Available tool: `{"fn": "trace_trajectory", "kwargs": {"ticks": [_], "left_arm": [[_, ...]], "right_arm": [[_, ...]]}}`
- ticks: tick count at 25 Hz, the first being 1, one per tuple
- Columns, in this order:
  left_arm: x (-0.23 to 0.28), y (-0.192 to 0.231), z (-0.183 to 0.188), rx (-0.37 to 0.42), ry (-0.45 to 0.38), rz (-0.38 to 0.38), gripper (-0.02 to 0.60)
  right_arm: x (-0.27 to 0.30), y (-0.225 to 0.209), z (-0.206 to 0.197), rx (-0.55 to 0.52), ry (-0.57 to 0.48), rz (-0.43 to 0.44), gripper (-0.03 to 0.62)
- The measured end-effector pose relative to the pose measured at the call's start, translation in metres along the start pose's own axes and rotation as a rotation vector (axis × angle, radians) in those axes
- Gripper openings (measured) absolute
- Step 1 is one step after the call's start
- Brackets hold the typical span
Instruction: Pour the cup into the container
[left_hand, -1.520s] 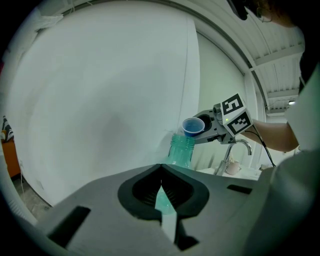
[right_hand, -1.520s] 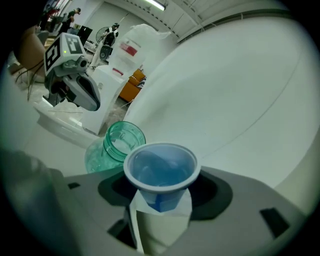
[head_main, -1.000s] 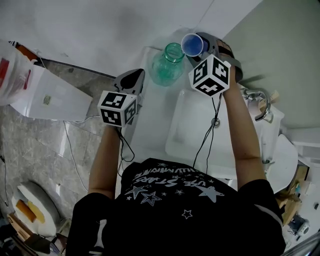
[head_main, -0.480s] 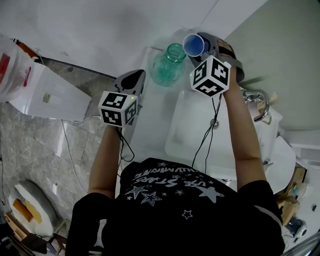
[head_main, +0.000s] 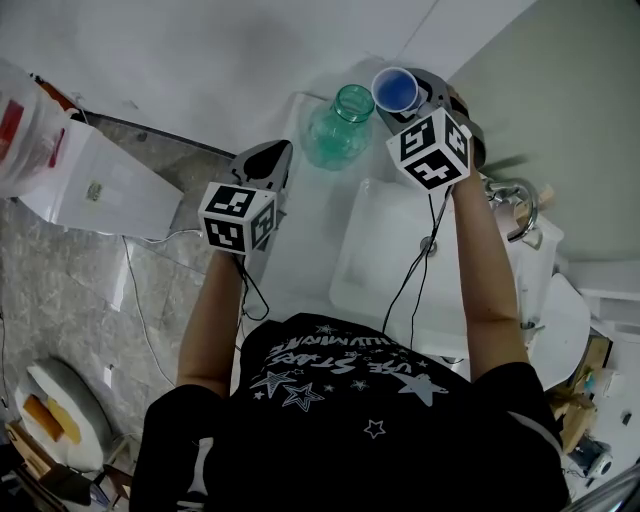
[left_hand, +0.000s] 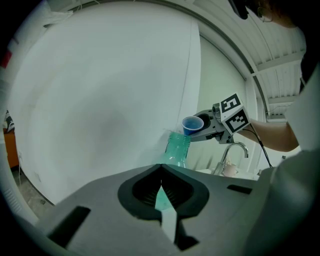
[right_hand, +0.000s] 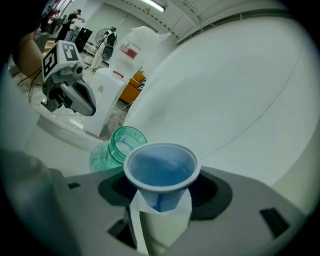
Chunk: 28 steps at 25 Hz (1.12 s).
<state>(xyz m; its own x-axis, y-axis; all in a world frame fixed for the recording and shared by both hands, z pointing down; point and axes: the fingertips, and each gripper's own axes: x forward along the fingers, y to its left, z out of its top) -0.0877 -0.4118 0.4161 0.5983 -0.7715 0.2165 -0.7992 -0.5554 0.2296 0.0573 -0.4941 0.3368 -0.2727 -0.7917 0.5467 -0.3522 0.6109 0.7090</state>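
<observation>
A green glass jar (head_main: 338, 130) stands open-mouthed on the white counter by the wall, also in the left gripper view (left_hand: 176, 150) and the right gripper view (right_hand: 117, 147). My right gripper (head_main: 412, 98) is shut on a blue plastic cup (head_main: 396, 90), held just right of the jar's mouth and a little above it. In the right gripper view the cup (right_hand: 160, 167) sits between the jaws (right_hand: 160, 202) with blue liquid inside, rim close beside the jar's rim. My left gripper (head_main: 270, 152) hangs left of the jar, jaws together on nothing (left_hand: 160, 172).
A white sink basin (head_main: 385, 265) lies below the right arm, with a chrome faucet (head_main: 515, 200) at its right. A white box (head_main: 95, 190) stands on the floor at left. Cables hang from both grippers. The wall rises right behind the jar.
The right gripper has rolled slightly, its marker cube turning, and the cup has shifted a little up and right. The left gripper and the jar stay put.
</observation>
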Motion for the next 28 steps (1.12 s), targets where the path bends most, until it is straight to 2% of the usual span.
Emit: {"fn": "trace_trajectory", "kwargs": {"ticks": [10, 14, 19, 28], "left_arm": [[-0.023, -0.008, -0.012, -0.008, 0.020, 0.042, 0.011], [-0.042, -0.012, -0.016, -0.011, 0.025, 0.069, 0.011], [-0.060, -0.026, -0.024, -0.010, 0.033, 0.091, 0.010], [-0.086, -0.058, -0.052, -0.020, 0.058, 0.127, 0.010]], "right_arm": [[-0.016, -0.001, -0.006, 0.325, -0.141, 0.038, 0.293], [-0.032, 0.006, -0.009, 0.420, -0.208, 0.055, 0.295], [-0.053, 0.035, -0.011, 0.473, -0.288, 0.124, 0.295], [-0.077, 0.105, -0.018, 0.518, -0.367, 0.266, 0.296]]}}
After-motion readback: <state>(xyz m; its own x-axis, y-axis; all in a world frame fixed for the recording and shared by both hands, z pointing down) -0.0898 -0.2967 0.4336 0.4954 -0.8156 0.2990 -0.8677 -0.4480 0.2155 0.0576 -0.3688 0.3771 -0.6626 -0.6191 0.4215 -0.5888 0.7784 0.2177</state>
